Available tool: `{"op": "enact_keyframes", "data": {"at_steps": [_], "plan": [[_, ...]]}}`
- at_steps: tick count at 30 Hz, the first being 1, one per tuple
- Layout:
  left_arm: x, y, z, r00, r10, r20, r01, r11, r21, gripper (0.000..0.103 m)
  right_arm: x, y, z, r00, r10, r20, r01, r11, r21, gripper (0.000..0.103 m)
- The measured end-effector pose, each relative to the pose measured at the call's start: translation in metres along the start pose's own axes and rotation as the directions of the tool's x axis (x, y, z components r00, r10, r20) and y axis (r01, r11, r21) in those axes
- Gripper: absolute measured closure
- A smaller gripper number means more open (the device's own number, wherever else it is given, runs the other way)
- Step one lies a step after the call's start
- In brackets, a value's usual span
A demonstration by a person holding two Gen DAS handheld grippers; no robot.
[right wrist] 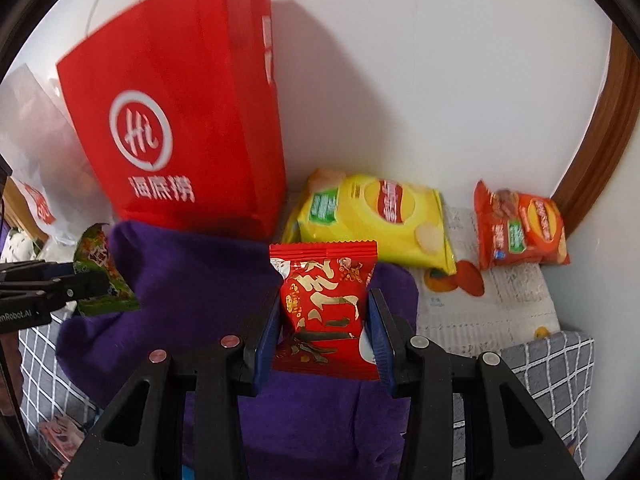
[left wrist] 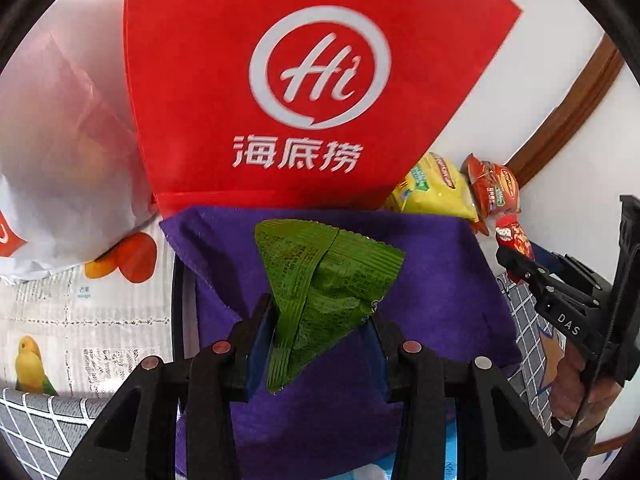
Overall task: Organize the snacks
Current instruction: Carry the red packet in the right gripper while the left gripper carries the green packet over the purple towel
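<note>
We see left tongs (left wrist: pixel 320 328) clamped on a crinkled green packet (left wrist: pixel 320 280), right tongs (right wrist: pixel 326 328) clamped on a glossy red packet (right wrist: pixel 326 304); purple cloth (right wrist: pixel 192 280) beneath both.

— Behind everything?
— White wall (right wrist: pixel 440 80), plain, with soft shadow. Curved brown wooden trim (right wrist: pixel 600 152) at right side.
— And below?
— Newspaper-print cloth (right wrist: pixel 492 312) with fruit and a yellow bird (left wrist: pixel 30 364), spread over grey covering with white grid (right wrist: pixel 560 368).
— Light?
— Even, rather bright, not harsh.
</note>
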State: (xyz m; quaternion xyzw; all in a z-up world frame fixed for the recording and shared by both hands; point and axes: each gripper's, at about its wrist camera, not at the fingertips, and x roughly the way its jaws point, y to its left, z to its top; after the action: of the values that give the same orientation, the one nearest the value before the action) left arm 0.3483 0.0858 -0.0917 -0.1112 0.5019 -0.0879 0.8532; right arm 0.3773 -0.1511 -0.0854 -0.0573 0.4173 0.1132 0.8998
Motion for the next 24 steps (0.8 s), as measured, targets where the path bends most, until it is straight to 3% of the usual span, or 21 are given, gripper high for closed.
{"op": "enact_keyframes", "data": {"at_steps": [7, 14, 24], "plan": [[0.001, 0.019, 0.004, 1.000, -0.015, -0.005, 0.015, 0.998, -0.060, 0.063, 0.013, -0.005, -0.005, 0.999, -0.001, -0.032, 0.002, 1.000, 0.009, 0.061], [0.016, -0.001, 0.000, 0.996, -0.079, -0.040, 0.077, 0.996, -0.034, 0.063, 0.025, -0.006, -0.008, 0.997, 0.007, -0.075, -0.007, 1.000, 0.000, 0.061], [0.033, -0.008, -0.004, 0.991, -0.089, -0.098, 0.086, 0.996, -0.029, 0.063, 0.040, 0.000, -0.012, 0.991, 0.004, -0.133, -0.006, 1.000, -0.018, 0.061]]}}
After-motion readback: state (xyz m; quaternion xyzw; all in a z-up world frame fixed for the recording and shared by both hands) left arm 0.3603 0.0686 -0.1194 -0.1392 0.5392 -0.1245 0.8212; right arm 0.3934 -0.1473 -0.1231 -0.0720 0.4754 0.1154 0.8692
